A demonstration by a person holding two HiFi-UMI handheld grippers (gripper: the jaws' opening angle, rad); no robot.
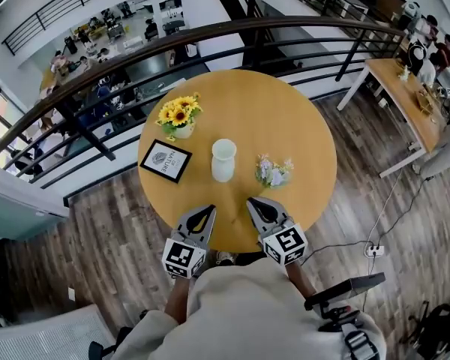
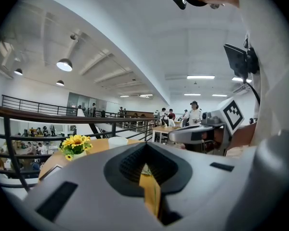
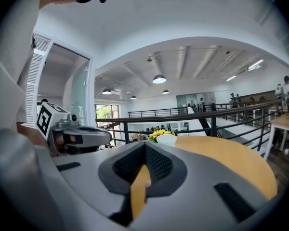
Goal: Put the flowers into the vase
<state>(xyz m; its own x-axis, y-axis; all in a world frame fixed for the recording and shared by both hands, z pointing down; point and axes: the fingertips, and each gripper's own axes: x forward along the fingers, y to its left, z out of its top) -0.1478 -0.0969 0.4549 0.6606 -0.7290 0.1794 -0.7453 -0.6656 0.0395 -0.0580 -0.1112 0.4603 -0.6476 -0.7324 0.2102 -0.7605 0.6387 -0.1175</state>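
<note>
Flowers (image 1: 273,172), a small pale bunch with green leaves, are lying on the round wooden tabletop (image 1: 277,103). They are resting just to the right of the white vase (image 1: 223,160) and apart from it. The vase is standing upright near the middle of the tabletop. A framed picture (image 1: 165,161) is sitting to the left of the vase. Beyond it, a small pot of sunflowers (image 1: 178,115) is sitting near the far left edge. A dark railing (image 1: 210,40) is curving round behind the tabletop, above a wooden floor (image 1: 120,216).

The left tongs (image 1: 207,211) and the right tongs (image 1: 255,204) are hovering side by side over the near edge of the tabletop. Both are pointing toward the vase. The left gripper view is showing its jaws pressed together and empty, with only a thin sliver of tabletop showing below the pads. The right gripper view is showing the same: jaws pressed together and pinching nothing. The right tongs are sitting nearer to the flowers than the left tongs are, but are well short of them. The person is standing at the near edge, arms reaching forward behind each marker cube (image 1: 184,258).
</note>
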